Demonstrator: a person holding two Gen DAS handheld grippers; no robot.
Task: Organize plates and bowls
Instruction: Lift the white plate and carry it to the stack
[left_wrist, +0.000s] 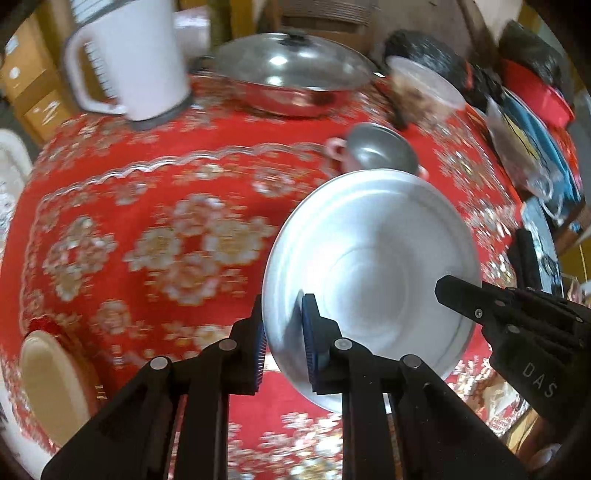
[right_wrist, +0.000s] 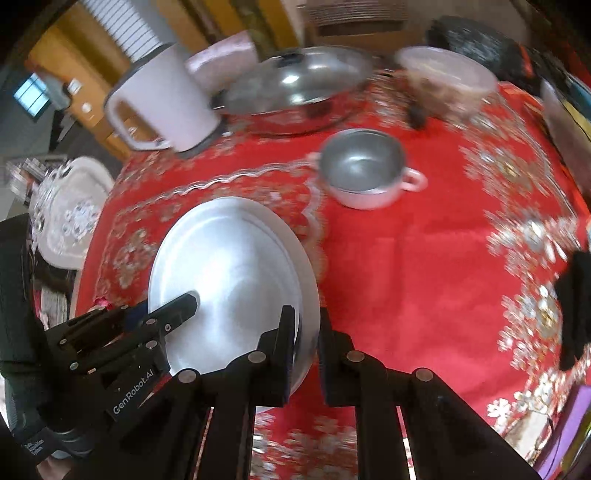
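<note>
A white electric kettle (left_wrist: 129, 62) is seen at the far left edge of the red floral tablecloth (left_wrist: 155, 229), with open cloth in front of it. A lidded steel wok (left_wrist: 291, 74) is set behind the centre. A round metal plate (left_wrist: 369, 266), smooth and shallow, is held tilted above the cloth. Its left rim is clamped between the blue ribbed pads of the left gripper (left_wrist: 284, 347); its opposite rim is pinched by the right gripper (right_wrist: 306, 332), jaws closed on the edge. A small metal bowl (right_wrist: 362, 166) with pink handles is placed beyond the plate, apart from it. A lidded plastic container (right_wrist: 447, 74) is noted at far right. Motion blur obscures items along the right table edge.
</note>
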